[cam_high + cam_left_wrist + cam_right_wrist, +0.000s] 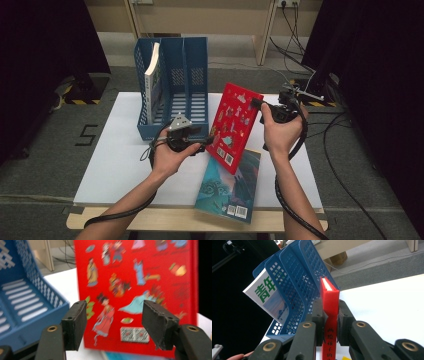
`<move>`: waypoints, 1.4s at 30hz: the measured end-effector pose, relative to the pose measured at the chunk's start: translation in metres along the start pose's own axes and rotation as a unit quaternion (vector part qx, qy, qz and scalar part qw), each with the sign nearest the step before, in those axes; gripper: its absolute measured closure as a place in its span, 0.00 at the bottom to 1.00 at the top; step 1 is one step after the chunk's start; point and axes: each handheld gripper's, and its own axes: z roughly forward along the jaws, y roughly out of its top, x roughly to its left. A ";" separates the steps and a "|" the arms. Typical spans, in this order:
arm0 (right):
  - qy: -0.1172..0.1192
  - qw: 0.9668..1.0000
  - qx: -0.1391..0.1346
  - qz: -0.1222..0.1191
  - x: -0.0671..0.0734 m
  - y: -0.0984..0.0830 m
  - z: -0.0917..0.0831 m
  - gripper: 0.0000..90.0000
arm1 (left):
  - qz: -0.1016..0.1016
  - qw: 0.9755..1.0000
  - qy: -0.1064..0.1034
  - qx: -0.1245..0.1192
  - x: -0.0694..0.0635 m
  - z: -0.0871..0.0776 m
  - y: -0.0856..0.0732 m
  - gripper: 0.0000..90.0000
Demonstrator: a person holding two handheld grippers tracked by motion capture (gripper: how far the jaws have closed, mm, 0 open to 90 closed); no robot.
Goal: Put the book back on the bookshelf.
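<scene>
Blurred red book (140,290), bottom edge cropped

Recording lab: black curtains (45,40), floor cables (340,150), taped markings (86,135).

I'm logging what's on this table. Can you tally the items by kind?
Books: 3 – red book, teal book, white book in the rack
File racks: 1 – blue rack
Tongs: 2 – left, right
Total: 6

White table top (120,165) sat on grey floor (50,150). Black curtains (45,45) hung both sides, beige wall panel (225,17) behind. Cables (350,190) trailed right; hazard-striped block (80,92) left.
</scene>
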 end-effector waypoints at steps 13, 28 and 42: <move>-0.002 1.000 0.000 -0.002 0.006 -0.002 0.003 0.89 | 0.027 0.999 -0.023 0.002 -0.027 0.017 0.019 0.37; -0.006 1.000 0.002 -0.008 0.019 -0.005 0.010 0.89 | 0.051 0.998 -0.020 -0.005 -0.042 0.023 0.034 0.32; -0.009 1.000 0.002 -0.015 0.023 -0.008 0.014 0.89 | 0.067 0.998 -0.012 -0.015 -0.054 0.030 0.042 0.31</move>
